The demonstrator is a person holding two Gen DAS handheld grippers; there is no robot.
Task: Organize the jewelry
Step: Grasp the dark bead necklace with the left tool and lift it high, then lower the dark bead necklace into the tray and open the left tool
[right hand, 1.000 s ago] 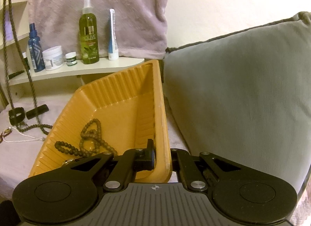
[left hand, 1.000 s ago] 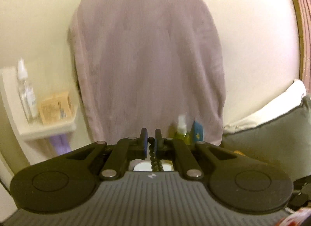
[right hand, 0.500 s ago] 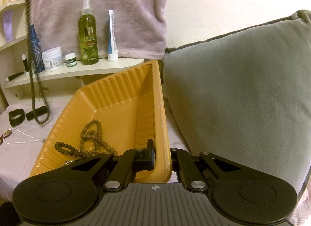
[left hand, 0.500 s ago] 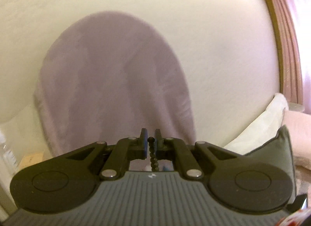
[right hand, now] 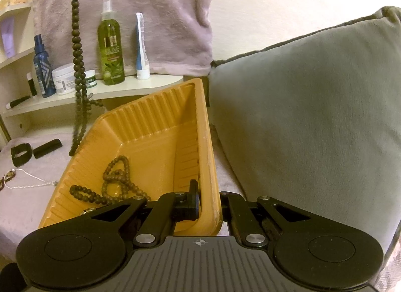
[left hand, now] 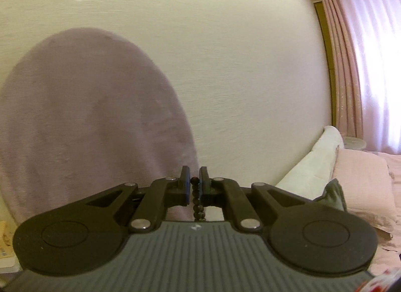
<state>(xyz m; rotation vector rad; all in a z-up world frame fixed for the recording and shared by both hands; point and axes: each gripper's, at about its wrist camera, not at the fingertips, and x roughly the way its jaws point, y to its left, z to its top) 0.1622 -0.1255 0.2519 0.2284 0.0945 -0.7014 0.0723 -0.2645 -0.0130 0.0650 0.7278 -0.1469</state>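
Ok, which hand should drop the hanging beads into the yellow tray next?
Left. The left gripper already pinches the bead strand, which dangles by the yellow tray's left rim. The right gripper is clamped on the tray wall.

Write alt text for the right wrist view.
The right gripper clamps the near rim of a tilted orange tray holding a coiled bead necklace. A second bead strand hangs from above beside the tray, before a toiletry shelf and grey cushion.

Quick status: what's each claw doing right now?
Left claw: shut on the dark bead necklace, which hangs below it.
Right claw: shut on the orange tray wall, holding it tilted.
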